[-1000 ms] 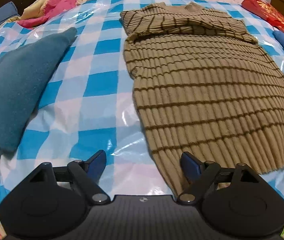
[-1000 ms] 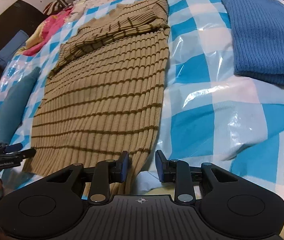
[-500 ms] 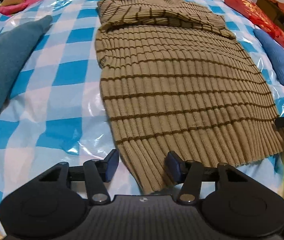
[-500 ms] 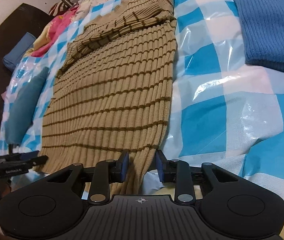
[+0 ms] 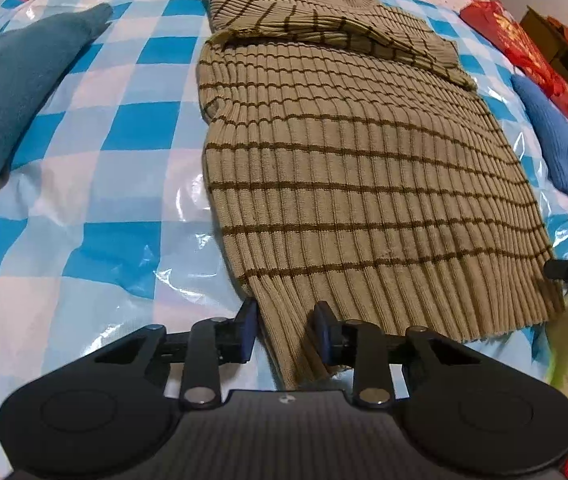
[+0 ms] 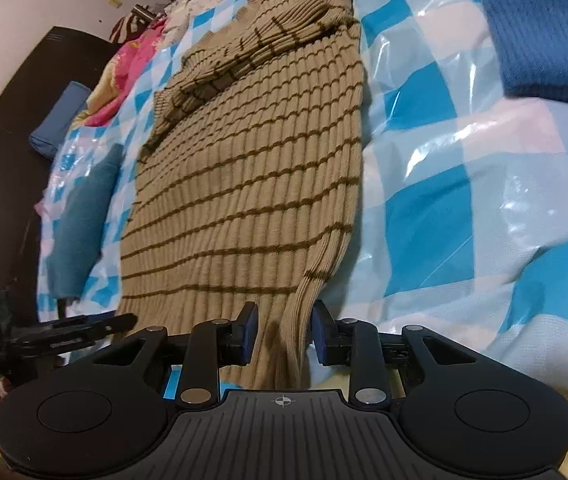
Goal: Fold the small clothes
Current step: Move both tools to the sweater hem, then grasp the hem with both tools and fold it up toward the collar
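Since one second ago, both tongs are brought lower over the hem of the sweater (image 5: 363, 168), and the left tongs (image 5: 285, 332) are narrowed from wide apart to a close bracket around the hem's left corner.

Item: one tan ribbed sweater with brown stripes, laid flat on a bed under a blue-checked plastic sheet (image 5: 96, 128). Neck end is farthest from both cameras, with the sleeves folded across the chest; hem end is nearest. Placement is judged to suit a bottom-to-top fold, each hem corner being taken by one hand.

Left tongs: jaws closing, hem corner between them, the right pad touching the knit; a firm pinch is not yet shown.

Right tongs (image 6: 285, 336): jaws closing slightly, the right hem corner rising bunched between them; the pads stand close against the fabric, but whether they press it cannot be told.

Other garments, counted: one teal piece (image 5: 8, 92) to the left of the sweater, one blue knit (image 6: 547, 28) to the right, both well apart from it and judged to be set aside. Red and pink cloth (image 5: 523, 52) lies at the far edges of the bed.

Tongs counted: two. Sweaters in work: one.
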`<action>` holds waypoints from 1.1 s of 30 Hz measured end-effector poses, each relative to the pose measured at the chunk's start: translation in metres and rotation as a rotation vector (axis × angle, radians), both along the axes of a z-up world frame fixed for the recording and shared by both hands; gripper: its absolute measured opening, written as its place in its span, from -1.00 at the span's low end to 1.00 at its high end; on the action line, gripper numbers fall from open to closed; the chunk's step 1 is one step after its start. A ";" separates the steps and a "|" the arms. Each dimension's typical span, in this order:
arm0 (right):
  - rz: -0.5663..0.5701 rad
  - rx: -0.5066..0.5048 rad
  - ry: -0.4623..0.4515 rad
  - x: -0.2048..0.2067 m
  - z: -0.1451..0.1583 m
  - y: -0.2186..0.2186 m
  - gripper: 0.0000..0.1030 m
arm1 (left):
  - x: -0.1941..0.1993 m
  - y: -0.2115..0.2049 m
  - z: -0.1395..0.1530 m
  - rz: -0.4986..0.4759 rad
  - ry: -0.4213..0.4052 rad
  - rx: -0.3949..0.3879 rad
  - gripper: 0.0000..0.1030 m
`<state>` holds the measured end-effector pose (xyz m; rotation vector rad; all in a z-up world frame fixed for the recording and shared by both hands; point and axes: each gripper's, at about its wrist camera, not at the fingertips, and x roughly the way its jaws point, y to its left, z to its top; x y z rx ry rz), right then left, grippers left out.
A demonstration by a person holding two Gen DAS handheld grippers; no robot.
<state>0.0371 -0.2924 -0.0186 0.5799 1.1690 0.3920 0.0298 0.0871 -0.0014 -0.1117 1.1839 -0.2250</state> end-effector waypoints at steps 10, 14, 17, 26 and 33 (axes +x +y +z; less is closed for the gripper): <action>0.030 -0.021 -0.007 -0.002 0.000 0.009 -0.40 | -0.001 0.006 -0.004 0.025 0.019 -0.019 -0.17; 0.006 0.017 0.008 -0.002 -0.002 0.009 -0.84 | 0.000 0.013 -0.001 0.045 0.041 -0.130 -0.62; -0.076 0.163 0.026 -0.004 -0.004 -0.002 -0.88 | 0.004 0.025 0.003 0.096 0.020 -0.291 -0.62; -0.245 0.386 -0.150 0.026 0.033 -0.016 -0.89 | 0.062 0.046 0.034 0.189 -0.129 -0.546 -0.62; -0.303 0.380 -0.284 0.108 0.061 -0.023 -0.89 | 0.153 0.058 0.058 0.206 -0.278 -0.560 -0.62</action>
